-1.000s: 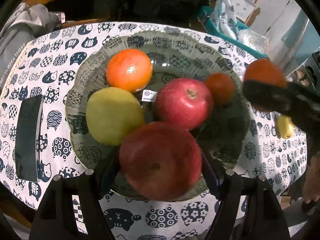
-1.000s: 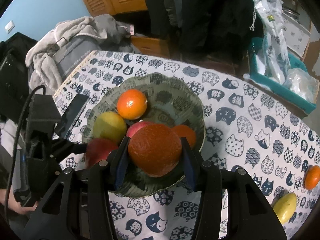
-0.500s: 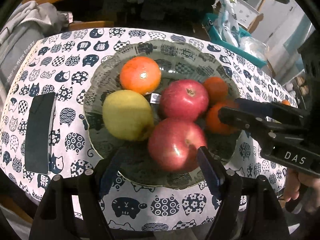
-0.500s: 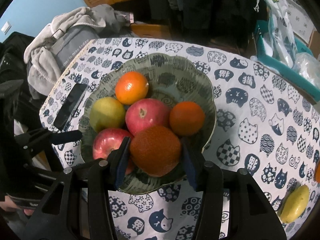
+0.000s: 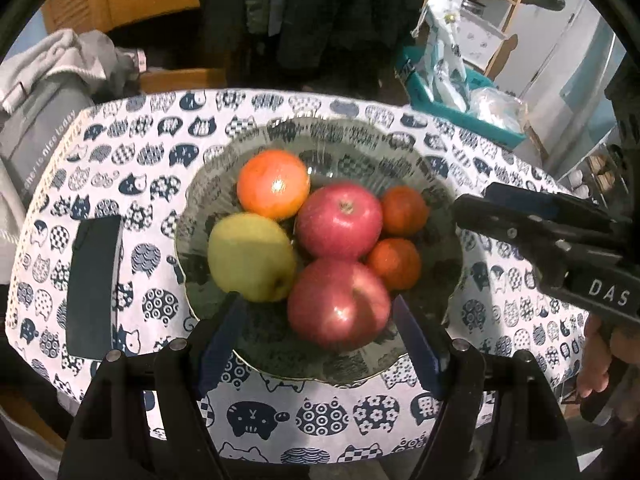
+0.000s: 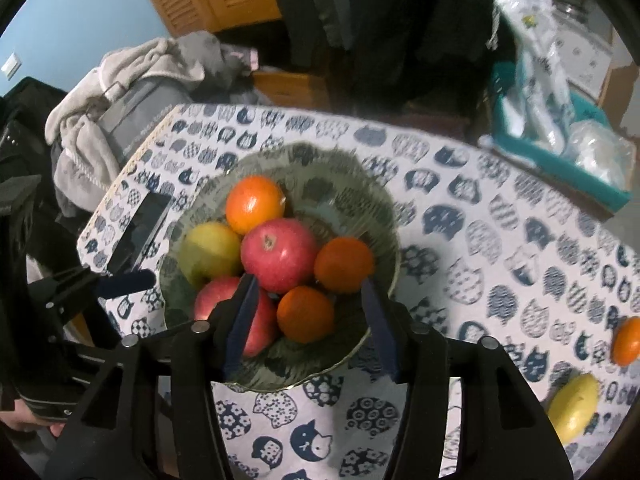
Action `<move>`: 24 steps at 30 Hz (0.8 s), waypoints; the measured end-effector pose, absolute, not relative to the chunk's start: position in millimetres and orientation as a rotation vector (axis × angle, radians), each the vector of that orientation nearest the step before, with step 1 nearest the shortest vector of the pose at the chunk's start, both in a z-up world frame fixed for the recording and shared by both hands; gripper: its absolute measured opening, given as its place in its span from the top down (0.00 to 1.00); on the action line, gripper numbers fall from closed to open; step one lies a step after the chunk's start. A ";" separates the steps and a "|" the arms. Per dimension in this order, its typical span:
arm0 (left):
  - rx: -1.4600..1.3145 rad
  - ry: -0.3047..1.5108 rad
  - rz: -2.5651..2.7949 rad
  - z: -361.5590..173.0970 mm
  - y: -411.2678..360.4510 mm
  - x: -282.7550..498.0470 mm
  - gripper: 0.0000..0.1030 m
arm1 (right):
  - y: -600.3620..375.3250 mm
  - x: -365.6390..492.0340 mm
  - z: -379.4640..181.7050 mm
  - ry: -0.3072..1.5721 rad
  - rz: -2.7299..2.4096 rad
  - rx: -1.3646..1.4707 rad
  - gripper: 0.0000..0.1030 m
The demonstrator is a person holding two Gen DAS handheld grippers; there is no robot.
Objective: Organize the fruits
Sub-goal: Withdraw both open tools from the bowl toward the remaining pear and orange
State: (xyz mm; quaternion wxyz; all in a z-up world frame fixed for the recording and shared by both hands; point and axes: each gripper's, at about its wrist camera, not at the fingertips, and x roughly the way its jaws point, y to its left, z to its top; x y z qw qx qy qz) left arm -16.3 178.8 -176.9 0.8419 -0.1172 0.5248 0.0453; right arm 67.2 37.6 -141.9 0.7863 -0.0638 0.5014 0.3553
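Observation:
A glass bowl (image 5: pixel 320 126) (image 6: pixel 386 220) on the cat-print tablecloth holds two red apples, a yellow-green apple (image 5: pixel 252 258), a big orange (image 5: pixel 274 190) and two smaller oranges. My left gripper (image 5: pixel 318 316) hangs open above the near red apple (image 5: pixel 338 304), its pads clear of it. The jaws of my right gripper (image 6: pixel 308 284) are opening around the near small orange (image 6: pixel 306 314), which rests in the bowl with a gap on each side. An orange (image 6: pixel 626 340) and a yellow fruit (image 6: pixel 574 408) lie on the cloth to the right.
A dark phone (image 5: pixel 94 284) lies flat left of the bowl. A teal basket (image 5: pixel 460 112) with plastic bags stands beyond the table's far right edge. Grey clothes (image 6: pixel 132 80) are piled at the far left. A hand (image 5: pixel 600 360) holds the right gripper.
The right gripper lowered the dark orange into the bowl and its jaws spread off it. The left gripper rose away from the near red apple, which stays in the bowl.

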 end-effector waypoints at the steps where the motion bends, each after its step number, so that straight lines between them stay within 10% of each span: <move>1: -0.247 1.096 0.095 -171.5 178.1 -16.6 0.24 | 35.3 67.9 -136.1 1.070 0.757 -0.131 0.42; 24: -0.182 0.873 -0.029 -77.4 115.1 -7.8 0.21 | -58.4 55.7 -30.0 0.837 0.590 -0.057 0.28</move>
